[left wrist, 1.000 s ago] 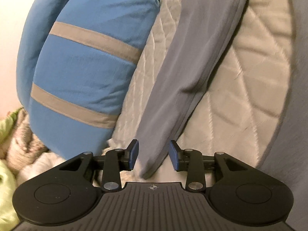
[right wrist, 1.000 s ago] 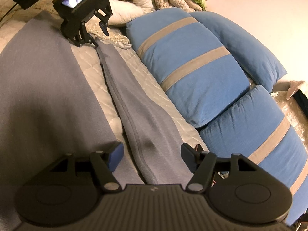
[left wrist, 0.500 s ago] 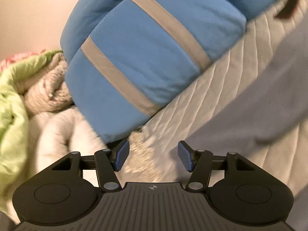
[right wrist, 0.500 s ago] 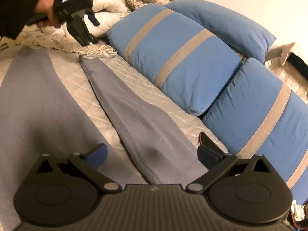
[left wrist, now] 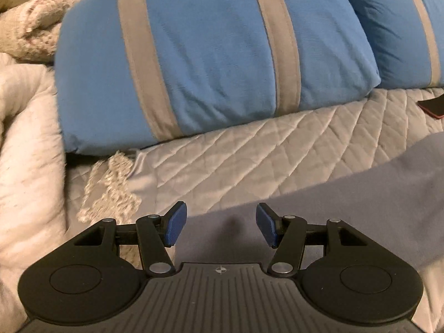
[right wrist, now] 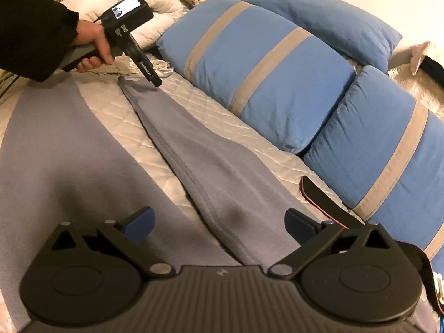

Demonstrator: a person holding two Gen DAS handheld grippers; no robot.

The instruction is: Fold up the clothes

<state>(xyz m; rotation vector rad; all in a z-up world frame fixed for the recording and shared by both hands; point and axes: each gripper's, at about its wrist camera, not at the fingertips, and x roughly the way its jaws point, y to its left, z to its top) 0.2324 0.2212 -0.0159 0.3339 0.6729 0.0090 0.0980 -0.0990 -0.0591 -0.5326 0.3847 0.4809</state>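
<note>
In the left wrist view, a rumpled cream blanket [left wrist: 25,149] occupied the left edge, with a lace-edged cloth [left wrist: 111,191] lying just beside it on the quilted bedspread [left wrist: 263,149]. A blue pillow with grey stripes [left wrist: 211,55] rested on the bedspread behind them, and a second blue pillow [left wrist: 402,27] touched its right side. A dark flat object with a red edge [left wrist: 434,106] lay on the quilt at the far right; its identity could not be determined. The left gripper [left wrist: 220,229] was parted about halfway with nothing between its blue pads [left wrist: 174,229]. It hovered over the near end of the grey garment [left wrist: 347,208], which lay flat on the bedspread and extended to the right.

In the right wrist view, a hand [right wrist: 93,47] in a black sleeve [right wrist: 30,27] held the left gripper [right wrist: 156,82] at upper left, its fingertips pointed down at the far end of a long narrow section of the grey garment [right wrist: 211,172]; contact with the fabric could not be confirmed. That narrow section ran diagonally from the upper left down to the right gripper [right wrist: 219,223]. A wider section of the same grey fabric [right wrist: 55,144] lay flat on the left, separated from the narrow section by a strip of bare quilt. The right gripper stood at full spread, its pads [right wrist: 138,223] on either side of the narrow section's near end and not pressing on it. The blue pillows [right wrist: 263,77] lined the right side.
</note>
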